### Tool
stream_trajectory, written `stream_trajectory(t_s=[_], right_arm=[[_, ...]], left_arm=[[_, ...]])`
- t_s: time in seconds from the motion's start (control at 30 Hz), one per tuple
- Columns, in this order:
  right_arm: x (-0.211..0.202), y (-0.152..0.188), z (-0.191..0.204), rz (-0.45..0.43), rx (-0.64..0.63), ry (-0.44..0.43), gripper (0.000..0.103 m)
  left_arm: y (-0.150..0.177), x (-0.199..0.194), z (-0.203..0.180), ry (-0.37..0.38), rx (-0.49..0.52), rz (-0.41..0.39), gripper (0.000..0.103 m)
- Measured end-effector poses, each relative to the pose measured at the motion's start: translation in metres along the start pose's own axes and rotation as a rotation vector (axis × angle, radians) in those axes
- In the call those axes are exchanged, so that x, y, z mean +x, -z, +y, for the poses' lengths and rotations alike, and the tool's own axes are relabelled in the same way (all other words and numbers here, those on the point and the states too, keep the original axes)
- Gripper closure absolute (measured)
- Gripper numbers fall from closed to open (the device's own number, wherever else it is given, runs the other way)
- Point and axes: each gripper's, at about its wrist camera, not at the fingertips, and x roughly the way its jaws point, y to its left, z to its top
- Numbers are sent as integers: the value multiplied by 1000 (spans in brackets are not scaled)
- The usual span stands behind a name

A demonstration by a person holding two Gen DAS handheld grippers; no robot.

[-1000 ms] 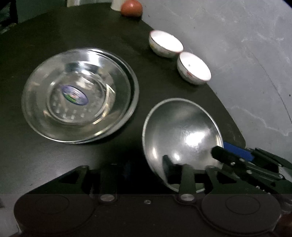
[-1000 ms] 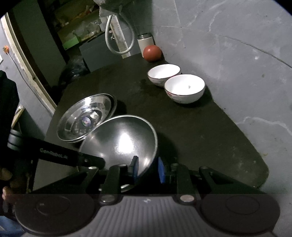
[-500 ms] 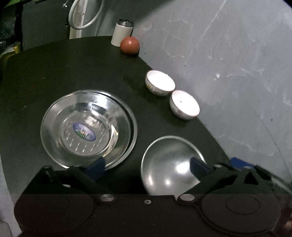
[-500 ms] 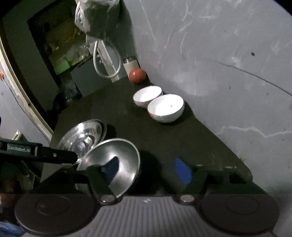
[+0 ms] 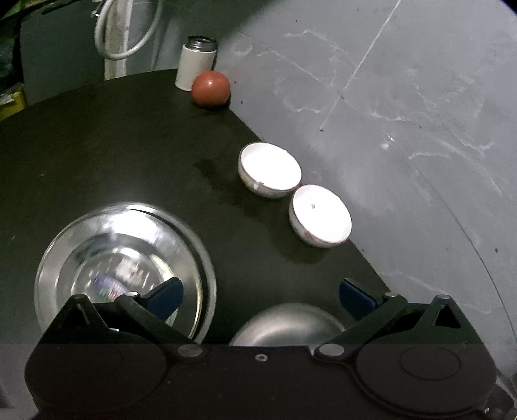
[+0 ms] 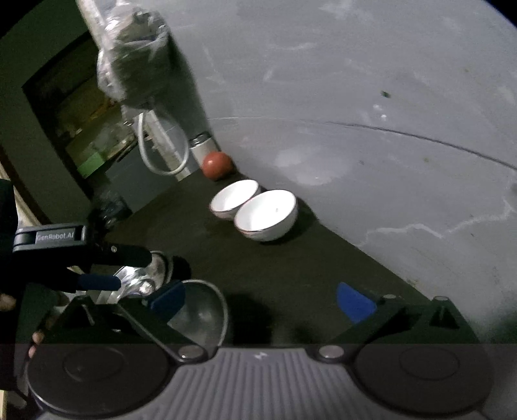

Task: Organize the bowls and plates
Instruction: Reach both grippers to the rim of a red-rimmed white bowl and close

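Note:
Two stacked steel plates [image 5: 122, 258] lie at the left of the black table [image 5: 113, 145]. A steel bowl [image 5: 287, 326] rests on the table near its front edge, below my left gripper [image 5: 261, 297], which is open and empty above it. Two white ceramic bowls [image 5: 269, 173] [image 5: 320, 216] sit side by side near the wall. In the right wrist view the steel bowl [image 6: 200, 313] lies by my open, empty right gripper [image 6: 261, 299]; the white bowls [image 6: 265, 215] [image 6: 234, 198] are farther ahead. The left gripper [image 6: 97, 258] shows at the left there.
A red ball [image 5: 210, 89] and a white canister [image 5: 195, 66] stand at the table's far end by the grey wall [image 5: 404, 129]. A white hose [image 5: 129, 29] hangs behind. The table's curved edge runs close to the wall.
Both grippers opened and let go of the steel bowl, which now rests on the table. Both have pulled back and up from it.

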Motion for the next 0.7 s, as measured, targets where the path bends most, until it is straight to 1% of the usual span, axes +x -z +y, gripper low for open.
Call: stream_trajectory(t_s=[0.17,0.37,0.47,0.57,0.7], right_arm=[[11,-4,-11,-22,72,44,0],[35,-9,-18,-14,127,47,0],[50,-14,-17,-11,139,42,0],[65,-18,-17,-16,164,52,0],[79,-25,-16,-34,175,64,1]], left_arm=[[-26,28,-4,-28,-3,23,1],[-50,64,-15,-90,49,57,1],[-57,81,-20,-158,73,92,1],[-64,92,-21,-154,94,91,1],[-69,106,-23,-174,115,99,1]])
